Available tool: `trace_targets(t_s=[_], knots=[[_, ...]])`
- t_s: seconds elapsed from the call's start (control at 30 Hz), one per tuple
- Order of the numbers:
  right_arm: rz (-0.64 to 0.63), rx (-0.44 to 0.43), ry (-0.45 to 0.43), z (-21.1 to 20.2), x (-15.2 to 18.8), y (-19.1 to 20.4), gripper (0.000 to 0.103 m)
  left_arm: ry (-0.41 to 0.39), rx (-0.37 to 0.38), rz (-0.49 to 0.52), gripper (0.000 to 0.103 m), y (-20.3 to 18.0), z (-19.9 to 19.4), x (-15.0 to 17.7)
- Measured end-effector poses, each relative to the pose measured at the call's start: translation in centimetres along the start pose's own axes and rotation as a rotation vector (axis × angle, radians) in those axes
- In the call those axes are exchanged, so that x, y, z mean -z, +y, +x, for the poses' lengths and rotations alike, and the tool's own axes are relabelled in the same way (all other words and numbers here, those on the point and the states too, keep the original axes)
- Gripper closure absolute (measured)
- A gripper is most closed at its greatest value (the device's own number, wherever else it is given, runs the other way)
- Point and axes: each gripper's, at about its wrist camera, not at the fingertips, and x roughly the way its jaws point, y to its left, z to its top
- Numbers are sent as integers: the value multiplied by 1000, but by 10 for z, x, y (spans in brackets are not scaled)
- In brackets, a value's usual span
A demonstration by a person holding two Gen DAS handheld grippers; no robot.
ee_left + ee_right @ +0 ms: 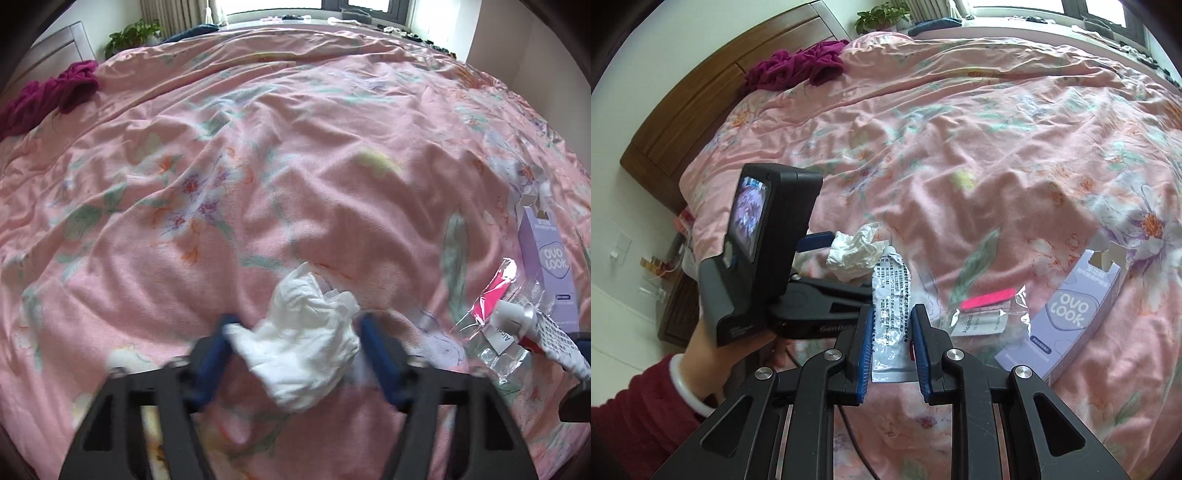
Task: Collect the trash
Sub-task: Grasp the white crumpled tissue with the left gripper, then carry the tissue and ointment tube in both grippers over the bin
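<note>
A crumpled white tissue [306,343] lies on the pink floral duvet [258,166] between the blue pads of my left gripper [295,321], which press on both its sides. The right wrist view shows the same tissue [853,251] beside the left gripper's blue finger [816,240]. My right gripper [892,310] is shut on a flat silver-white printed tube [886,295], held above the duvet; its capped end [513,314] shows at the right of the left wrist view. A clear packet with a pink strip [988,308] and a purple OVO LOOK box [1067,317] lie to the right.
A magenta cloth [801,66] is heaped by the wooden headboard [701,103]. A potted plant [882,14] and a cluttered windowsill stand beyond the bed. A person's hand [705,354] with a red sleeve and white bangle holds the left gripper's handle.
</note>
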Motion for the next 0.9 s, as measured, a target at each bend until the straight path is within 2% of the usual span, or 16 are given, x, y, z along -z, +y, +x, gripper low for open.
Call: trace_targets(t_s=[0.07, 0.17, 0.3, 0.5, 0.7, 0.9], knots=[[-5, -4, -3, 0, 1, 1, 82, -7, 1, -21, 85, 4, -6, 0], [1, -13, -9, 0, 1, 1, 82, -8, 36, -53, 89, 9, -14, 2], [7, -29, -17, -4, 6, 5, 82, -34, 75, -72, 90, 9, -32, 12], [-16, -48, -16, -9, 17, 23, 82, -63, 60, -71, 90, 7, -73, 43], [-46, -92, 2, -11, 35, 55, 82, -76, -18, -118, 90, 23, -123, 91], [-123, -151, 50, 2, 57, 107, 82, -71, -131, -231, 90, 65, -168, 163]])
